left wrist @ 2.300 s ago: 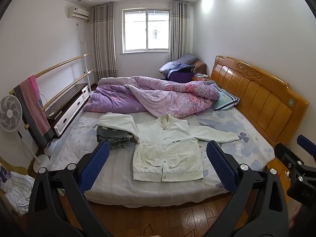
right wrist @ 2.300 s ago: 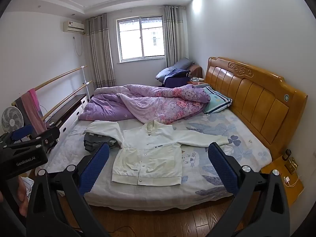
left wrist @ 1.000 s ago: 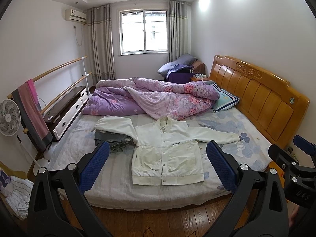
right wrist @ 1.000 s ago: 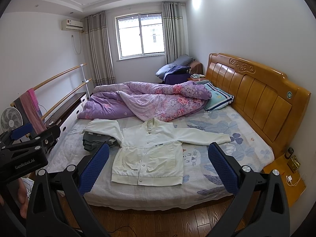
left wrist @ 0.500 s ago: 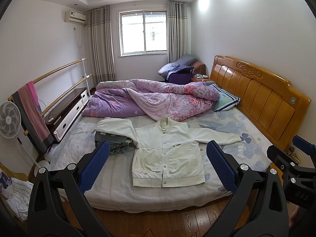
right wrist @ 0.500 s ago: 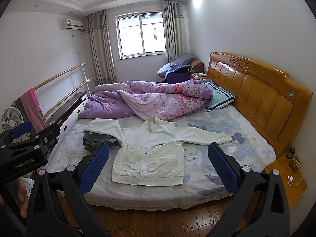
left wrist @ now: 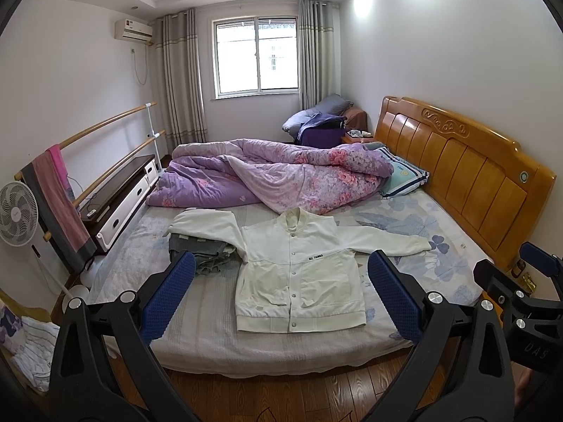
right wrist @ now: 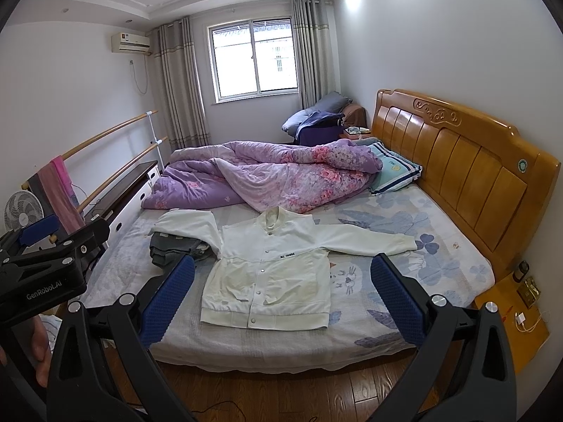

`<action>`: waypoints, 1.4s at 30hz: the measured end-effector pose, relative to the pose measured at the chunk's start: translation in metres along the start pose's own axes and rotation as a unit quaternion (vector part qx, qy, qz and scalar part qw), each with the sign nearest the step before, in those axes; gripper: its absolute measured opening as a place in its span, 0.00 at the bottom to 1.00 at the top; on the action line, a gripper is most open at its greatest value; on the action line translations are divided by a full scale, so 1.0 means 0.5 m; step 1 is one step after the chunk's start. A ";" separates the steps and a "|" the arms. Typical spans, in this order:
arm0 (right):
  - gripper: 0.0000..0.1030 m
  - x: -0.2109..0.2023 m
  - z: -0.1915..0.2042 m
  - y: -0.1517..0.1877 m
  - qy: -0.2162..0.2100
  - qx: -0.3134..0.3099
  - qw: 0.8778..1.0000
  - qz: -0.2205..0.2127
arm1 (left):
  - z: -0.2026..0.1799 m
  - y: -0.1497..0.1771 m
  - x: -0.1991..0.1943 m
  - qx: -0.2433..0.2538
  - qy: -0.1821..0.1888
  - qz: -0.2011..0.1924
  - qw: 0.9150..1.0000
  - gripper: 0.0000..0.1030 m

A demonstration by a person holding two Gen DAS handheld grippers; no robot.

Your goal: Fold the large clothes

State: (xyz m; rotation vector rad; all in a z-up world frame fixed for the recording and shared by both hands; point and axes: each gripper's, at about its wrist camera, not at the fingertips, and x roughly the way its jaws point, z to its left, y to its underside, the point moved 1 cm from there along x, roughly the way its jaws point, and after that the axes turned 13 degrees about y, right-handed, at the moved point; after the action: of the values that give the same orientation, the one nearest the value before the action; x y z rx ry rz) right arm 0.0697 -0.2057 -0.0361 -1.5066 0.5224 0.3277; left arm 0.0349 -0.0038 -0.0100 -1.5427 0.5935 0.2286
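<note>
The left tool [left wrist: 279,292] hangs released, its blue-padded fingers [left wrist: 168,295] spread wide over the wooden floor just short of the bed's [left wrist: 197,330] near edge, gripping nothing. The right tool [right wrist: 281,295] is likewise released and empty, held beside it at about the same height; each one shows at the edge of the other's view.

The white jacket [left wrist: 299,274] lies flat, front up and snapped shut, on the near half of the bed, collar toward the far side and hem toward the near edge. One sleeve stretches out straight toward the wooden headboard [left wrist: 468,172]; the other bends over a folded grey garment [left wrist: 197,249] lying just beside the jacket's body. Beyond the collar, a rumpled purple floral quilt [left wrist: 274,172] covers the far half of the mattress, with a striped pillow [left wrist: 404,176] at its headboard end.
</note>
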 end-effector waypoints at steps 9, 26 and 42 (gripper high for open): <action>0.94 0.003 0.000 0.001 -0.002 0.001 1.000 0.002 | 0.000 0.005 0.001 0.000 -0.003 0.002 1.000 0.95; 0.94 0.039 -0.030 -0.002 -0.023 -0.003 1.000 0.016 | -0.048 0.003 0.053 -0.011 -0.019 0.017 1.000 0.95; 0.94 0.120 -0.004 -0.019 -0.028 -0.005 0.999 0.039 | -0.025 -0.025 0.178 -0.013 -0.017 0.040 0.999 0.95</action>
State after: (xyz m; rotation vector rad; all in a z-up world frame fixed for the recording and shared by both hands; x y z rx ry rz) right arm 0.1250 -0.2151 -0.0590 -1.4844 0.5379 0.4326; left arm 0.1133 -0.0367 -0.0423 -1.5391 0.6290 0.3244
